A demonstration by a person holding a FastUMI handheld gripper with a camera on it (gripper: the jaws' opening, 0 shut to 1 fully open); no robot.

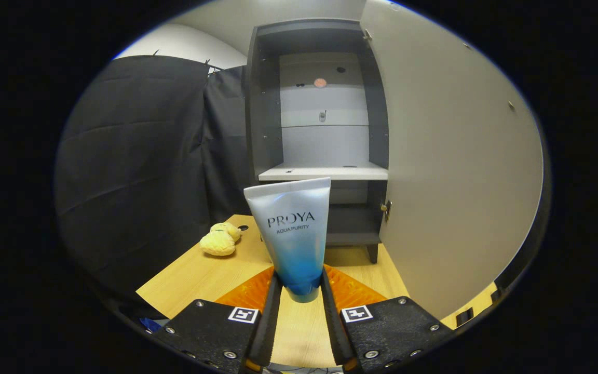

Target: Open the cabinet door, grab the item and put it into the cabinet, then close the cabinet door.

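Hand-held gripper [301,291] pinches the tube [293,234] by its cap end, upright and facing the cabinet [320,119] (door [449,171] swung wide), presumably for shelving.

The tube [293,234] carries the readable print: "PROYA" in large dark capitals across its pale upper half, and directly under it, in smaller capitals, "AQUA PURITY". Both lines read upright, with the crimped end at 12 o'clock and the cap at 6 o'clock. On the hand-held gripper [301,293], each finger mount bears 1 square black-and-white coded marker, at about 8 o'clock and 4 o'clock from the cap; these are patterns, not letters. The round marks inside the cabinet [320,104] are too small to read.
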